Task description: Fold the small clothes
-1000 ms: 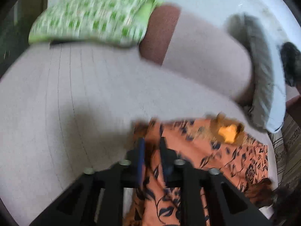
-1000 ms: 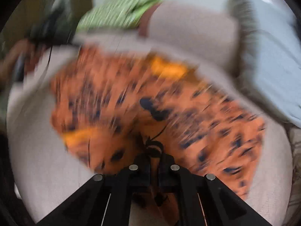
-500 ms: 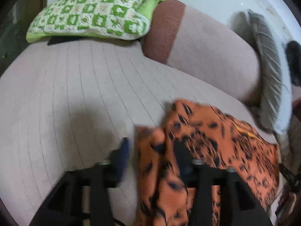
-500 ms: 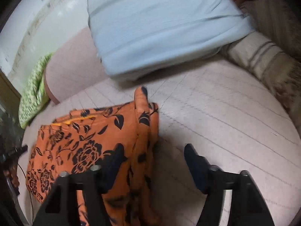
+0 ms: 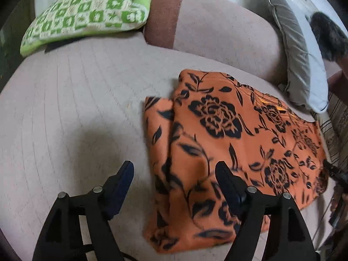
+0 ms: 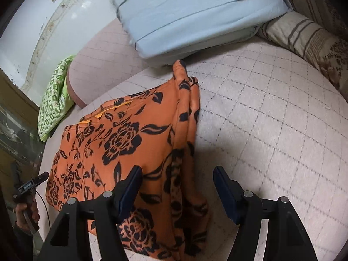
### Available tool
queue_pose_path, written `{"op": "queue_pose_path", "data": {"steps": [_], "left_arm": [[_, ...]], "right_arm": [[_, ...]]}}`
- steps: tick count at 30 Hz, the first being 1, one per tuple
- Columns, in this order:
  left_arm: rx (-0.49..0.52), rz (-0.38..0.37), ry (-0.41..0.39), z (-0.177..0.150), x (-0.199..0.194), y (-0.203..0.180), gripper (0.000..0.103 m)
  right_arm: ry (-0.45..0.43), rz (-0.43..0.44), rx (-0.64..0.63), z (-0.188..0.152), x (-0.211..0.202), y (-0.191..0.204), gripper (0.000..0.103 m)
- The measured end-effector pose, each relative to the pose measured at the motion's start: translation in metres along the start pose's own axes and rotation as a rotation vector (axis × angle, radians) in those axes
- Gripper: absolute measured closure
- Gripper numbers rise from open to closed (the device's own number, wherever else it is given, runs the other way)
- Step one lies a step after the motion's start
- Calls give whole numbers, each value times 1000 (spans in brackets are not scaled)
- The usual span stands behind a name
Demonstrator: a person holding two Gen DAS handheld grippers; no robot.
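An orange garment with a black flower print [image 5: 219,139] lies folded flat on the pale quilted bed [image 5: 71,113]. My left gripper [image 5: 174,171] is open and empty, just above the garment's left edge. In the right wrist view the same garment [image 6: 121,143] lies with its stacked folded edges along its right side. My right gripper [image 6: 177,176] is open and empty, over the garment's near right edge.
A green checked pillow [image 5: 87,13] and a pink and brown bolster [image 5: 217,28] lie at the bed's far side. A pale blue pillow [image 6: 191,10] and a striped cushion [image 6: 304,37] lie beyond the garment. A hand holding the other gripper [image 6: 26,198] shows at the left.
Both grippers were shut on the orange garment a second ago. Both have opened and let it go, and it now lies folded on the bed.
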State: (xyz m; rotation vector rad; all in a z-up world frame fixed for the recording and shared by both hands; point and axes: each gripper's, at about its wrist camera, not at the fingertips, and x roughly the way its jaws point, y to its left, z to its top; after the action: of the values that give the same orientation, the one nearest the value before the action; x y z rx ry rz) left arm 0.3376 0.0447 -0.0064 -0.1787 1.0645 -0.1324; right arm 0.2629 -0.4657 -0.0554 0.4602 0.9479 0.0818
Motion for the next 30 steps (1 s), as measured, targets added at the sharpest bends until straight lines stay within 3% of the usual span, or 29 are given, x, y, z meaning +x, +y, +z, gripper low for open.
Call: {"op": "queue_pose_path", "data": {"steps": [4,9,10,11,13,16,19,22,23,25,27,28,30], "left_arm": [[-1,-73,-12,-26,-15,12,25],[36,-115,8,-35,-7,7,35],[30,-111,16,-35,-5,7,44],[22,-113,26,-34,-1,7,60],[12,-104,16,-36,-2,7,69],[30,-88,19,-36,-4,3,96],[37,-76,-8,-34,-14,0,99],[36,-48,-139,-35,-56,-8,99],[-6,-47,-164,-43,-67,-3,99],[-101,-68,-116,-62,-62,8,99],[-111,1,-23,-89,-33,14,98],[-125,0,14,-98,-18,17,97],[-134,-22,-15,-96,-21,18,94]], "right_arm": [[-17,-5,-32,-4,-4,1,33],[-8,-6,-58,-20,-13,9,33],[-8,-6,-60,-23,-14,10,33],[-7,-3,-58,-25,-16,10,33],[-3,1,-56,-27,-18,11,33],[-2,-4,-57,-29,-17,11,33],[-1,-4,-51,-30,-16,12,33],[4,-19,-63,-32,-15,13,33],[6,-20,-66,-32,-15,12,33],[6,-23,-59,-34,-14,9,33],[11,-30,-49,-34,-12,6,33],[11,-37,-46,-33,-11,5,33],[7,-42,-43,-32,-13,4,33]]}}
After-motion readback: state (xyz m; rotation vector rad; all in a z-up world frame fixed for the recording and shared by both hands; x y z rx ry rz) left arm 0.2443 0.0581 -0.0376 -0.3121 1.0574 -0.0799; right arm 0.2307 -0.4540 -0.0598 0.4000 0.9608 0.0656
